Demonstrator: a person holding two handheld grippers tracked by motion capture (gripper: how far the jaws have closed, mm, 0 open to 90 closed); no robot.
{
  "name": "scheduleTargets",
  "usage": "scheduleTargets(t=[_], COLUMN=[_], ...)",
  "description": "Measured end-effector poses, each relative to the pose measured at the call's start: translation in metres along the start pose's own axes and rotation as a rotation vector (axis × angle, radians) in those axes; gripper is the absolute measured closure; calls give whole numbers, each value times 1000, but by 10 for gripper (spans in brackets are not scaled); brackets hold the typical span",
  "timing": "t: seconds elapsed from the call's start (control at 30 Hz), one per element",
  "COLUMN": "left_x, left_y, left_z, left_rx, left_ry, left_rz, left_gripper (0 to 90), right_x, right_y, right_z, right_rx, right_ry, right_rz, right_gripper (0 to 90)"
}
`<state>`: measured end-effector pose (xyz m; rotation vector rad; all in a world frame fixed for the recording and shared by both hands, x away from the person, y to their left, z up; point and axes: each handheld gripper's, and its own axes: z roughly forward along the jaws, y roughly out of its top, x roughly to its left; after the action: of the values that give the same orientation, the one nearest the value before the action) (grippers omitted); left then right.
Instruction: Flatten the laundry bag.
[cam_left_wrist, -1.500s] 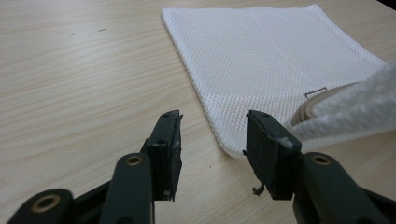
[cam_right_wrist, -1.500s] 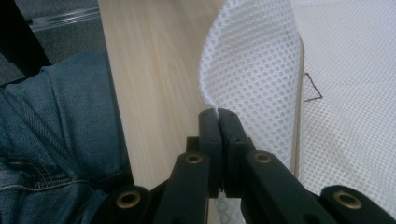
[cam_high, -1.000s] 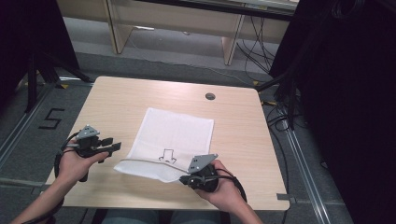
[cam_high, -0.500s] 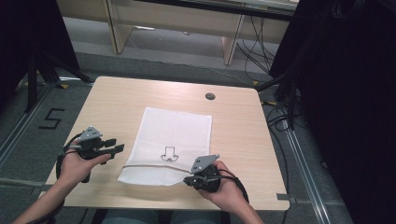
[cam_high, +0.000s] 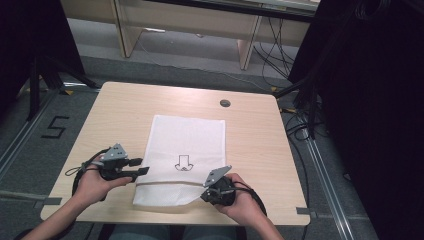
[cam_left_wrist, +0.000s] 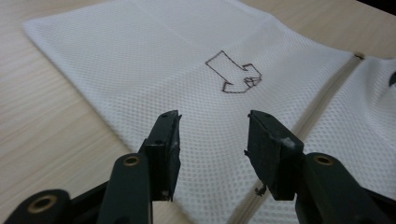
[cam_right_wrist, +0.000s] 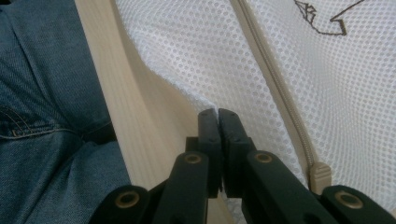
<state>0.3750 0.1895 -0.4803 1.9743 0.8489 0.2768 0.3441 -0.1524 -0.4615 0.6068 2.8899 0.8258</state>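
Nearest the person, the right claw (cam_high: 206, 192) sits at the desk's front edge with its jaws pressed together on the near right corner of the white mesh bag (cam_high: 185, 150); in the right gripper view the mesh (cam_right_wrist: 196, 70) rises in a small fold straight into the pinch, lifted off the wood there. Just beside that claw (cam_right_wrist: 218, 114), on its right, the bag's zipper (cam_right_wrist: 275, 88) runs away along the fabric, ending in a pale stop (cam_right_wrist: 320, 175) next to the jaw. To the claw's left lies the light wooden desk edge (cam_right_wrist: 135, 126), and past it the person's blue denim trousers (cam_right_wrist: 42, 93).

The left claw (cam_high: 141, 166) is held at the bag's left side, its jaws standing apart with nothing between them (they hover over the mesh, the tips just above the fabric). In the left gripper view that claw (cam_left_wrist: 212, 135) looks across the bag (cam_left_wrist: 154, 60), with a drawn arrow outline (cam_left_wrist: 233, 74) ahead of it and the zipper line (cam_left_wrist: 322, 109) off to its right.

Beyond both claws the bag lies flat on the desk (cam_high: 115, 115), and farther still a small dark round cap (cam_high: 225, 103) sits in the desk top near the far edge.
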Motion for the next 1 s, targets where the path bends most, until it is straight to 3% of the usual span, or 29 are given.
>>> scheduleTargets(t=[0.1, 0.13, 0.17, 0.33, 0.4, 0.43, 0.47, 0.53, 0.57, 0.6, 0.73, 0.8, 0.83, 0.87, 0.9, 0.93, 0.97, 1.0], left_x=[-7, -10, -12, -17, -16, -17, -16, -15, -17, -17, -16, -17, -17, -17, -17, -16, -16, -16], left_y=[-1, -2, -3, -5, -6, -7, -8, -8, -9, -9, -11, -11, -12, -12, -12, -12, -12, -12], left_z=[7, 8, 10, 15, 16, 17, 17, 18, 19, 19, 20, 21, 22, 22, 22, 22, 23, 23], left_rx=[38, 54, 88, 116, 144, 149, 153, 172, 183, 183, 201, 210, 213, 213, 214, 221, 225, 225], left_ry=[-39, -46, -54, -85, -91, -99, -101, -100, -107, -107, -117, -116, -117, -117, -122, -122, -119, -125], left_rz=[49, 47, 74, 73, 96, 79, 96, 111, 85, 85, 102, 88, 86, 86, 84, 103, 93, 85], left_gripper=[541, 543, 546, 547, 547, 547, 547, 547, 547, 547, 547, 547, 547, 546, 546, 545, 545, 545], right_x=[0, 0, 0, 0, 0, 1, 3, 5, 7, 7, 1, -5, -13, -13, -17, -28, -28, -37], right_y=[-1, -1, -2, -3, -3, -3, -2, -1, 1, 1, 1, -2, -7, -7, -9, -16, -16, -22], right_z=[1, 2, 4, 6, 7, 6, 4, 1, -3, -3, -7, -9, -11, -11, -13, -18, -18, -23], right_rx=[19, 23, 39, 64, 75, 79, 84, 41, 10, 10, -17, -7, 9, 9, 34, 76, 76, 84], right_ry=[0, 4, 3, -1, 2, 9, 24, 57, 55, 55, -13, -52, -105, -105, -140, -208, -208, -235], right_rz=[3, -1, -5, 1, 4, 7, 22, 59, 95, 95, 103, 153, 214, 214, 255, 272, 272, 337], right_gripper=[891, 890, 887, 885, 872, 841, 814, 768, 732, 732, 719, 731, 800, 800, 863, 900, 900, 900])
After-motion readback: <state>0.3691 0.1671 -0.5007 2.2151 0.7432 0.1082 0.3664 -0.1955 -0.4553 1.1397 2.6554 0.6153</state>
